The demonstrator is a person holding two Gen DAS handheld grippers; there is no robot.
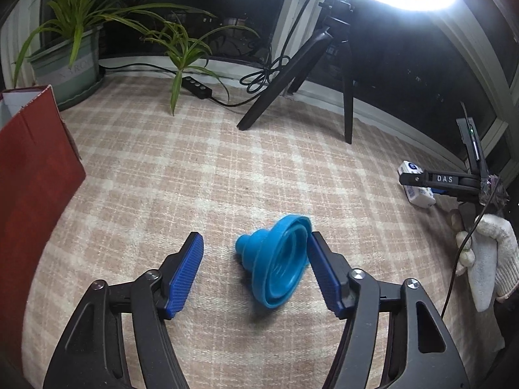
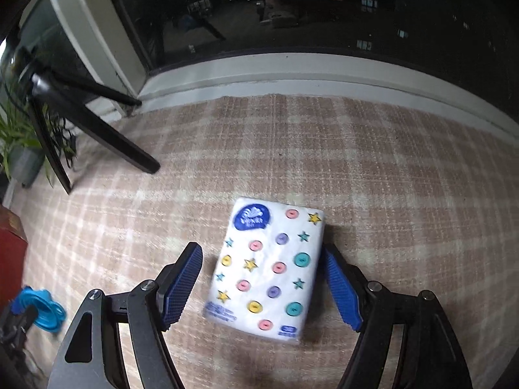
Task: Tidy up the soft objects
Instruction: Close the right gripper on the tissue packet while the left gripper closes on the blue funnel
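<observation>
A checked beige cloth [image 1: 201, 168] covers the tabletop beneath a dark window [image 2: 292, 9]. A red box [image 1: 32, 175] stands at its left edge. The tissue pack [image 2: 266, 269] lies flat between the right gripper's [image 2: 262, 283] parted jaws, untouched on the left. The blue funnel [image 1: 275, 259] lies tipped over inside the left gripper [image 1: 256, 274], whose jaws stand apart.

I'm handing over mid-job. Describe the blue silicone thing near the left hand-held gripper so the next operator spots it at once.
Start at the checked beige blanket below the black tripod. Between the open pads of the left hand-held gripper a collapsible funnel lies on its side. It is the only bright blue, ribbed cone there; the tissue pack is white and flat.
</observation>
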